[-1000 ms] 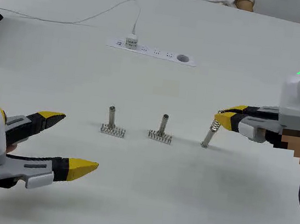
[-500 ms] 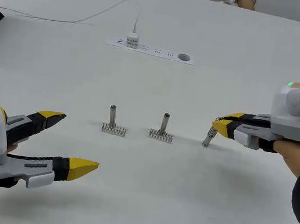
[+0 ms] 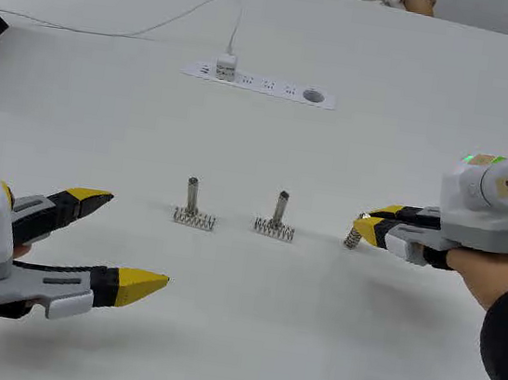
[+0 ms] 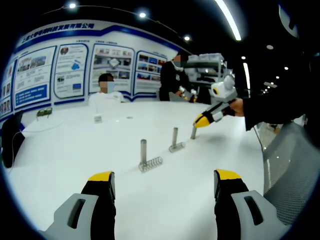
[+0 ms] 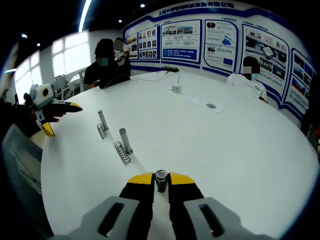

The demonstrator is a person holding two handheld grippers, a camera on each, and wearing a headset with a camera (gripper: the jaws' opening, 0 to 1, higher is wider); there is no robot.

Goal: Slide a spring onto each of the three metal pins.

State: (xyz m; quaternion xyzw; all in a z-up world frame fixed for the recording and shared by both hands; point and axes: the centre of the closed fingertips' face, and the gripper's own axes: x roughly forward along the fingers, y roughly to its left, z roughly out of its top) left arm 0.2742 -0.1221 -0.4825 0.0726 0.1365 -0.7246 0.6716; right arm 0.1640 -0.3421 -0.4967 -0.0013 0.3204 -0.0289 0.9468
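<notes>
The right gripper (image 5: pixel 161 180) pinches its yellow tips on a pin (image 5: pixel 161 174) ringed by a spring (image 5: pixel 161 186). Farther left on the table (image 5: pixel 225 150) stand a second pin (image 5: pixel 124 139) and a third pin (image 5: pixel 102 119), with a loose spring (image 5: pixel 120 152) and another spring (image 5: pixel 101 131) lying at their bases. At the far left the left gripper (image 5: pixel 62 118) hovers, jaws apart.

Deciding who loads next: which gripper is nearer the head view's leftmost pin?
Left. The left gripper, open, sits short and left of the leftmost pin; the right gripper is past the middle pin, shut on the third pin.
</notes>
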